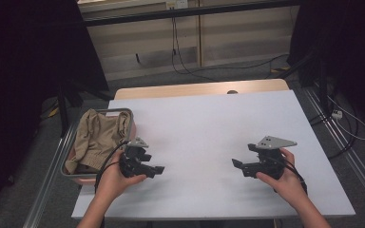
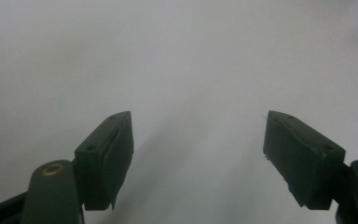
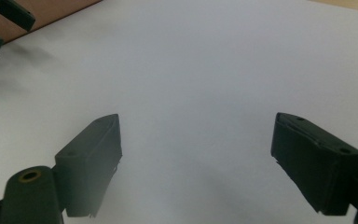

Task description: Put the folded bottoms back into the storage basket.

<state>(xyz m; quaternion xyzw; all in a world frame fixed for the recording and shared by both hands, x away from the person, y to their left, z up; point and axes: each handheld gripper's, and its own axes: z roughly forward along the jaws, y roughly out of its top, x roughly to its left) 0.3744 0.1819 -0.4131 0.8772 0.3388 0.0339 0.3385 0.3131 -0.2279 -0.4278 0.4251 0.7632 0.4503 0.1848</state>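
Note:
A tan cloth (image 1: 97,135) lies crumpled in a grey-rimmed tray (image 1: 132,118) at the left edge of the white table (image 1: 209,123). My left gripper (image 1: 159,168) hovers low over the table just right of the tray, pointing right, jaws open and empty. In the left gripper view its jaws (image 2: 198,140) stand wide over bare white surface. My right gripper (image 1: 236,164) faces it from the right side, pointing left, also open with nothing between the jaws (image 3: 196,140). The left gripper's tips (image 3: 4,23) show far off in the right gripper view.
A wooden strip (image 1: 199,89) borders the table's far edge. Cables (image 1: 185,61) run over the floor behind it, and more cables (image 1: 347,123) lie at the right. Dark curtains stand on both sides. A metal rail (image 1: 47,180) runs along the left of the tray.

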